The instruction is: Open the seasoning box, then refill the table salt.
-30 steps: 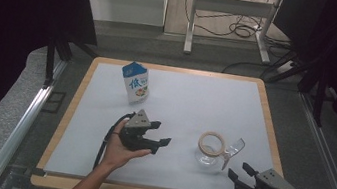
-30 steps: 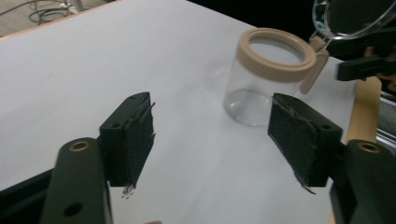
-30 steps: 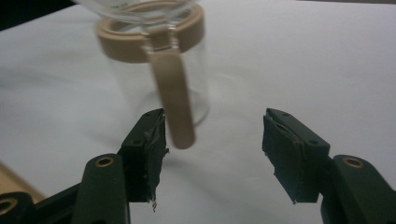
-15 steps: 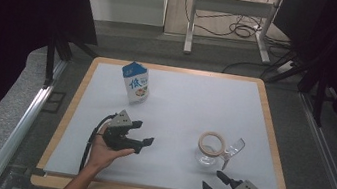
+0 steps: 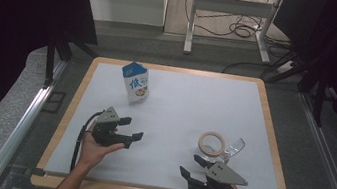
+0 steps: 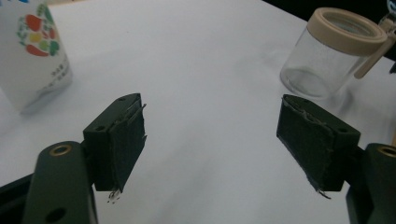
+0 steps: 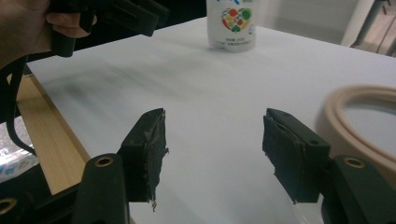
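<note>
A blue-and-white carton [image 5: 134, 83] stands upright at the back left of the white mat. A clear glass jar [image 5: 213, 145] with a beige rim stands at the front right, its clear lid [image 5: 236, 146] tipped open beside it. My left gripper [image 5: 132, 127] hovers over the mat's front left and points right. It is open, its jaws have just been opening, and nothing is between them. In the left gripper view the carton [image 6: 32, 51] and jar [image 6: 331, 51] lie beyond the gripper [image 6: 210, 140]. My right gripper [image 5: 190, 164] is open and empty just in front of the jar [image 7: 359, 116].
The white mat [image 5: 189, 108] lies in a wooden-framed tray [image 5: 70, 110]. A metal rail [image 5: 25, 123] runs along the left side. Cables and a stand's legs [image 5: 228, 22] lie on the floor behind. In the right gripper view the other hand [image 7: 28, 28] is at far left.
The left gripper has drifted left, toward the front left of the mat. The right gripper has slid left along the front edge, to just in front of the jar.
</note>
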A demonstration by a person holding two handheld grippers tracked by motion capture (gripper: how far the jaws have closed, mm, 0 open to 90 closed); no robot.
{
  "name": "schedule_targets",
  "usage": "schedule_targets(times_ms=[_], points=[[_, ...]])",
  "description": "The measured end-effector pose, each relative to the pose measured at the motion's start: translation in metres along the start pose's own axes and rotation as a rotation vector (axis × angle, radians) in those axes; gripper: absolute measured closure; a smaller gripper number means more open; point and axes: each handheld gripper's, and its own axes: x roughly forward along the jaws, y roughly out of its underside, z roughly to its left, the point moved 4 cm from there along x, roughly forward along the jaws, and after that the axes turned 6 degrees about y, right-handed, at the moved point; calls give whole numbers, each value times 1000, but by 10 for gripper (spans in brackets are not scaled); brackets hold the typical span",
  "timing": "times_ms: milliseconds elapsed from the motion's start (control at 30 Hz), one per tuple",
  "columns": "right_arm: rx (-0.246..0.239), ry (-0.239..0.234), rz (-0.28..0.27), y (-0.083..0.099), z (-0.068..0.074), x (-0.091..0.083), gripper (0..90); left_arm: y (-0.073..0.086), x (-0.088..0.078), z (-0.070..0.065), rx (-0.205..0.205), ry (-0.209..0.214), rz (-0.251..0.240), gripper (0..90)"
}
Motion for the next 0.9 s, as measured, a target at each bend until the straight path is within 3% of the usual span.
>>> schedule_targets(times_ms=[333,567,633,900], points=[[-26,-48,16,-16,15,42,400,0,-13,17,-17,-50,-21,269],[-6,-58,29,-13,15,53,391,-1,-13,34,-39,-92,-34,303],[-7,-60,32,-12,15,53,389,-6,-11,44,-68,-102,-57,303],[-14,-69,52,-4,15,54,380,-36,-1,87,-117,-163,-77,366]])
